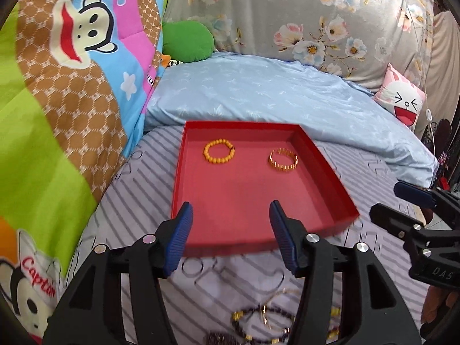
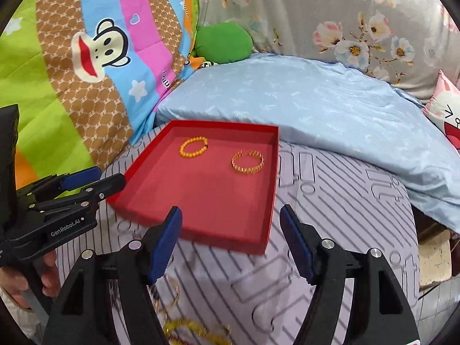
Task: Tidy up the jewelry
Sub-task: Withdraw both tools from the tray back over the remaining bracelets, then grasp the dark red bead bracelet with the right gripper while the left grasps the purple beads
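The left tool point(image 1: 230, 210) is spread wide and holds nothing, its blue pads point(image 1: 184, 230) hanging over the near edge of the red tray point(image 1: 325, 169). The right tool point(image 2: 230, 215) is equally wide and empty, poised over the tray's near right corner. Each tool also shows from the side in the other's view, and neither touches the tray.

In the far half of the tray lie two pieces already sorted: a beaded bracelet point(image 1: 219, 151) on the left and a gold ribbed bangle point(image 1: 283, 159) to its right, apart from each other. The jewelry left to sort sits on the striped bedsheet point(image 2: 330, 201) near the camera, below the tools: a dark beaded strand with thin gold hoops point(image 1: 267, 319) in the left view, a tangle of gold chain point(image 2: 195, 330) in the right view. Both are blurred and partly hidden by the tool bodies.

The main risk, as I judge it, is that tangle: closing on one strand could drag a neighbour along or let a thin hoop slip from the pads. The bed is soft, so a downward press may sink and miss the piece, and a bump against the light tray could tilt it and slide the two placed bracelets together.
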The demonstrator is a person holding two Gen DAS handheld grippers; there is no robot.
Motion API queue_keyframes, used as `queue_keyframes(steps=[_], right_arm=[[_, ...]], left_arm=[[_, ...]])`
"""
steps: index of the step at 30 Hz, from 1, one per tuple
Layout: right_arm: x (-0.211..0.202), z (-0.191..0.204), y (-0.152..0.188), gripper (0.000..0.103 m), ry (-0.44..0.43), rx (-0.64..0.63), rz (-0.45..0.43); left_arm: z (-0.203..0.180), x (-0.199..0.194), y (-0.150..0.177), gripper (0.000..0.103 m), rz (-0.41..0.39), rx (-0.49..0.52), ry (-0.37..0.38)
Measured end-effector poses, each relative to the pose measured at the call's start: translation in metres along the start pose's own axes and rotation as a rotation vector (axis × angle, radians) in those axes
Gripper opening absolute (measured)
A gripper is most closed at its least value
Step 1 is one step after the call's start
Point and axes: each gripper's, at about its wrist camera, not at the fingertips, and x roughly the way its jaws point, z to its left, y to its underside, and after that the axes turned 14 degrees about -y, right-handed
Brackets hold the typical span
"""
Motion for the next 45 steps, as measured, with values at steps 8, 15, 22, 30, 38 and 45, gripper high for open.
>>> queue_keyframes(steps=[8,15,22,30,38,45], right_arm=[[-0.028,0.02,0.076,0.068,-0.004,0.042,0.045],[-0.037,0.034,0.127,0.068,-0.008,0.087,0.083],[-0.038,0.035,0.156,0.068,-0.014,0.151,0.099],[-0.036,0.032,0.161,0.067,-0.005,0.163,0.1],[-0.018,0.03,0.149,0.055,-0.028,0.169,0.106],[-0.002,0.032,0.147,0.036,-0.031,0.162,0.129]], left_arm=[[0.003,-0.031,0.07,0.053,0.047,0.002,-0.017],[-0.003,-0.053,0.12,0.054,0.044,0.031,-0.049],[0.0,-0.061,0.149,0.054,0.074,0.008,-0.039],[0.002,-0.066,0.159,0.054,0.078,-0.018,-0.038],[-0.001,-0.064,0.159,0.055,0.092,-0.02,-0.029],[0.001,-0.062,0.16,0.055,0.105,-0.028,-0.027]])
